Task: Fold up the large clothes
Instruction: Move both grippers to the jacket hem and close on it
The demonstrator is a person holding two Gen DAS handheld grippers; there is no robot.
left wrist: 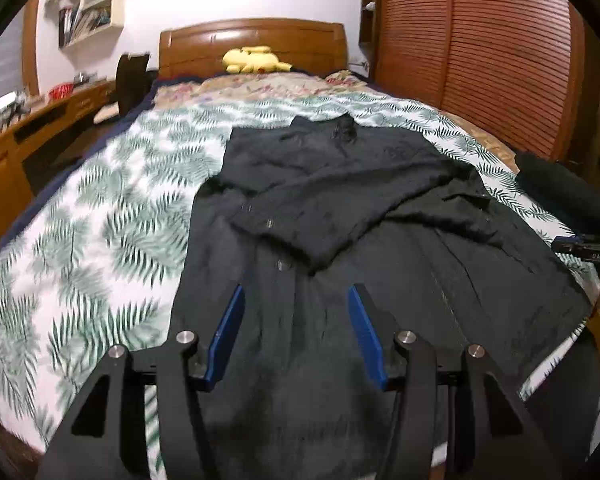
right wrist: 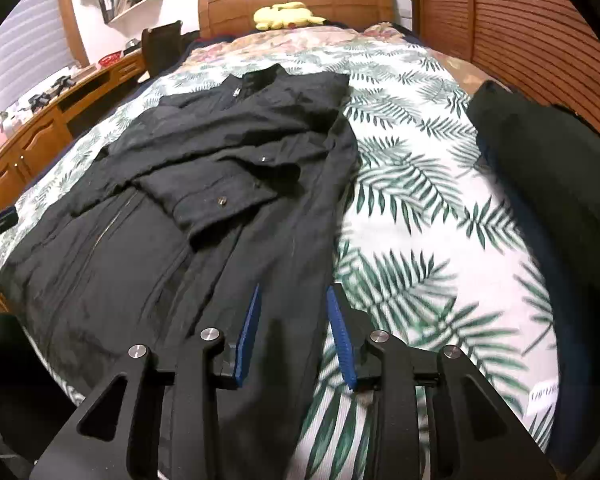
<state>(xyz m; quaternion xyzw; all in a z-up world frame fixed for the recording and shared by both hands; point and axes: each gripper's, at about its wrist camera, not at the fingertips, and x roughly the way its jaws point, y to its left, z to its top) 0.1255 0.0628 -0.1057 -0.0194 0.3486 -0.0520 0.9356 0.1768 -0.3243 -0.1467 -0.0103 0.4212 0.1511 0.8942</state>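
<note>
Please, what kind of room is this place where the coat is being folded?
Most likely a bedroom at home. The black coat lies on a bed with a leaf-print cover and a wooden headboard. A yellow plush toy sits by the headboard, and a louvred wardrobe stands beside the bed.

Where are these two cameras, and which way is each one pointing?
Left wrist view: sits on the left hand-held gripper, above the near end of the black jacket, facing the headboard; its open fingers show.
Right wrist view: sits on the right hand-held gripper, over the jacket's right edge, facing the same way; its open fingers show.
Both share the jacket, leaf-print bedspread and yellow plush toy.
</note>
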